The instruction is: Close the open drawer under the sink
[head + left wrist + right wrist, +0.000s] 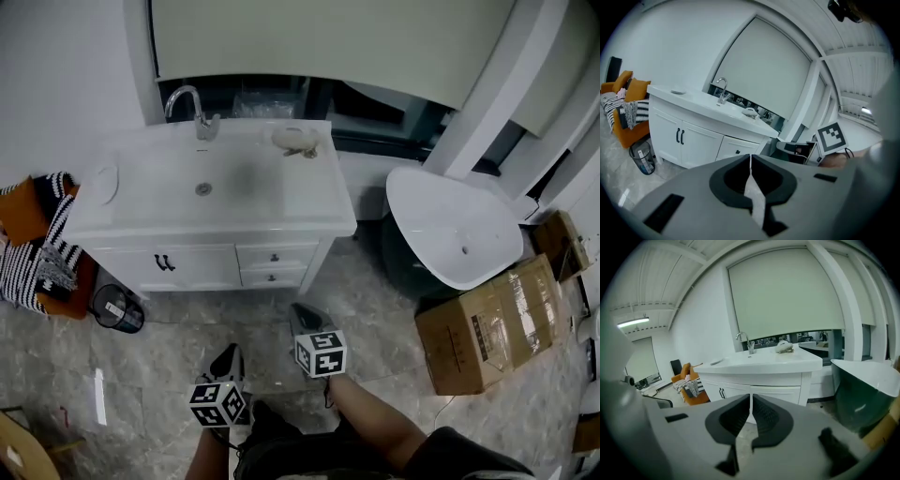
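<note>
The white vanity [211, 230] with its sink [204, 186] stands against the far wall. Its two small drawers [274, 266] at the right sit flush with the cabinet front; they also show in the left gripper view [738, 151] and the right gripper view [778, 392]. Both grippers hang over the floor in front of the vanity, well apart from it. My left gripper [228, 352] [750, 158] has its jaws together with nothing between them. My right gripper [302, 310] [751, 398] is also shut and empty, slightly nearer the drawers.
A white tub [450, 230] leans at the right, with cardboard boxes [492, 328] beside it. A black bin [117, 307] and an orange seat with striped cloth [37, 253] stand left of the vanity. A faucet [192, 108] and a small object [295, 141] sit on the counter.
</note>
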A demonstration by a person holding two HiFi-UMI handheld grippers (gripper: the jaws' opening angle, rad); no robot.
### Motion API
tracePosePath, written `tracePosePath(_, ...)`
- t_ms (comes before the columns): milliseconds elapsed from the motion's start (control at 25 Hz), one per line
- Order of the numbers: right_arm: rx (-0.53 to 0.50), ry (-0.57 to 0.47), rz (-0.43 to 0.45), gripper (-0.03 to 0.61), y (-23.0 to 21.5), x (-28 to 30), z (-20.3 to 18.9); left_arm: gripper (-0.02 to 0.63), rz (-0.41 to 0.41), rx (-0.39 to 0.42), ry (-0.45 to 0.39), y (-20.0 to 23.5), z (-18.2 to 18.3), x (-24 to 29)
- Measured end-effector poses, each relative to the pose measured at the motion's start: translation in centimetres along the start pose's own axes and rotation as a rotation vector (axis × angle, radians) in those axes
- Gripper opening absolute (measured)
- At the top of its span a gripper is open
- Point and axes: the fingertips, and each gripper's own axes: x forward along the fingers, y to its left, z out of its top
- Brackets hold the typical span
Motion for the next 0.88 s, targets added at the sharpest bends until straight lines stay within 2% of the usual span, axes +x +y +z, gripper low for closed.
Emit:
tracePosePath(200, -0.036, 0.000, 0.085, 0.034, -3.0, -3.5, 0.2, 0.020, 0.062, 0.026, -0.029, -4.8, -1.2, -0.4)
tracePosePath(560, -0.071, -0.020, 0.188, 0.034, -9.4, -8.9, -0.3, 0.020, 0.149, 0.033, -0.064, -13.1, -4.6, -0.5)
tracePosePath(880, -0.131, -0.013, 0.274, 0.034, -15.1, -14.8, -2.4, 0.020, 0.249, 0.045, -0.168, -20.0, -5.5, -1.8)
